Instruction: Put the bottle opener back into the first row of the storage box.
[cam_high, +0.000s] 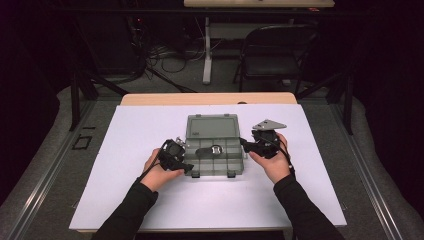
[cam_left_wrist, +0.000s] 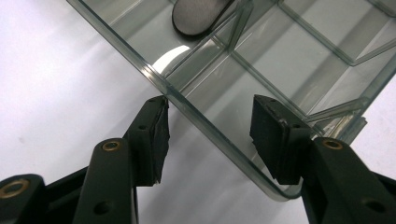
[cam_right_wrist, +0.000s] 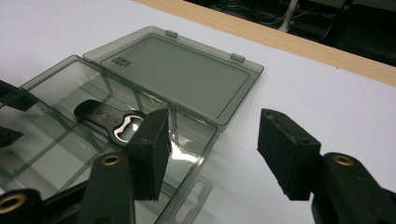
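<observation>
A: What is biggest on the bench (cam_high: 150, 99)?

B: The white sheet (cam_high: 130, 150) that covers most of it; on the sheet, near the middle, lies a clear grey compartment box (cam_high: 216, 159) with its lid (cam_high: 212, 126) folded flat open on the far side; 2 latch tabs stick out of the near edge of the box.

A: And inside it?

B: A black bottle opener (cam_right_wrist: 109, 122) lies in 1 of the middle compartments, its metal mouth toward the right end of the box; the other compartments I can see into hold nothing.

A: Where do the hands sit?

B: 1 at each end of the box; the left gripper (cam_high: 186, 167) is at the near left corner, the right gripper (cam_high: 245, 142) at the right end, with a grey three-cornered plate (cam_high: 268, 124) on top of it.

A: The jaws?

B: Left: the jaws stand apart and straddle the clear wall of the box at its rounded corner, 1 pad (cam_left_wrist: 158, 140) outside over the sheet, the other over the inside; neither pad presses on the wall; right: the jaws are wide apart, 1 pad (cam_right_wrist: 152, 149) over the box's end compartment, the other over bare sheet, with the box's end wall between them, gripping nothing.
</observation>
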